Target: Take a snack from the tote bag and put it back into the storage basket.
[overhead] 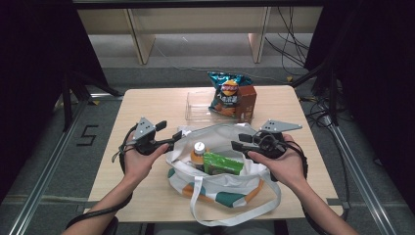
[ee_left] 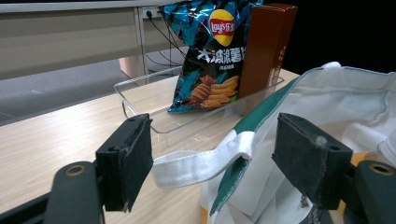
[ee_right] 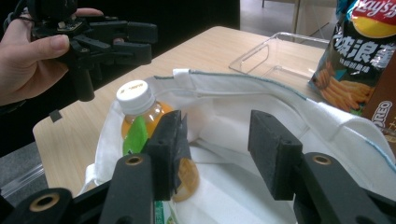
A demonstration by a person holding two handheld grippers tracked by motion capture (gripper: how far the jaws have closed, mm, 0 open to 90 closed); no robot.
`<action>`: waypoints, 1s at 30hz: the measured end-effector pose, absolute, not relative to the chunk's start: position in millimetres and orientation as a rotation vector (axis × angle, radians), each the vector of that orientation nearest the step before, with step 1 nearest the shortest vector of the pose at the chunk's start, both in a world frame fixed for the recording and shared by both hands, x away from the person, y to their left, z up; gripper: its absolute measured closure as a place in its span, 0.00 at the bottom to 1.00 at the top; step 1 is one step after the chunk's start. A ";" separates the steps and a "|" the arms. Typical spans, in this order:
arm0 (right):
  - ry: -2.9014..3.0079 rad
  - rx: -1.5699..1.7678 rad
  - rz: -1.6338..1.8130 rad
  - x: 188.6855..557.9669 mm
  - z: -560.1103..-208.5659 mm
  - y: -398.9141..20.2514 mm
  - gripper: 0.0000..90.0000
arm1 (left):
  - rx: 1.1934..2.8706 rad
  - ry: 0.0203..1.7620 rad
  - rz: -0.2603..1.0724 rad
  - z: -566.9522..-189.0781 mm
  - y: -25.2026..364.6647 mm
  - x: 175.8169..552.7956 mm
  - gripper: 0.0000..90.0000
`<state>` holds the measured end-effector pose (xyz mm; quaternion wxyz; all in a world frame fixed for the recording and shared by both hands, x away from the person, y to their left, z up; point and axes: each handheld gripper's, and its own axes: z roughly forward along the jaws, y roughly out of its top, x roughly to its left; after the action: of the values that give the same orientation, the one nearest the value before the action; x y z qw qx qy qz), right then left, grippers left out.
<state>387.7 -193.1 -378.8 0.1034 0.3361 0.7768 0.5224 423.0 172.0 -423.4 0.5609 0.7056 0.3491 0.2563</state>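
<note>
A white tote bag [overhead: 220, 188] with green and orange trim lies open at the table's front middle. Inside it stand an orange drink bottle [overhead: 198, 152] with a white cap and a green packet [overhead: 222, 164]. My left gripper [overhead: 169, 133] is at the bag's left rim, open, and the bag's white strap [ee_left: 196, 164] and green-edged rim [ee_left: 254, 122] run loosely between its pads. My right gripper [overhead: 241, 141] hovers open over the bag's right side. In the right gripper view its jaws [ee_right: 217, 140] frame the white lining, with the bottle [ee_right: 140, 112] just behind the left pad.
A clear plastic tray [overhead: 198, 108] sits at the table's back middle. A blue chip bag [overhead: 225, 93] and a brown box [overhead: 247, 102] stand at its right end. The wooden table [overhead: 147, 105] has bare surface to the left of the tray.
</note>
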 end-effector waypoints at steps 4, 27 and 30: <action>2.314 0.979 1.546 388.2 -379.0 -193.2 0.60 | 1.645 0.818 0.597 -422.7 172.0 424.2 0.30; 2.503 0.858 1.506 368.7 -383.9 -182.9 0.61 | 1.652 0.823 0.624 -419.7 176.2 420.7 0.30; 2.547 0.831 1.485 368.2 -386.4 -183.2 0.62 | 1.652 0.821 0.623 -420.0 175.5 420.6 0.30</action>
<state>368.2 -183.2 -386.4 0.0392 0.2711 0.8308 0.4845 420.6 175.5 -420.0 0.5625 0.7016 0.3485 0.2645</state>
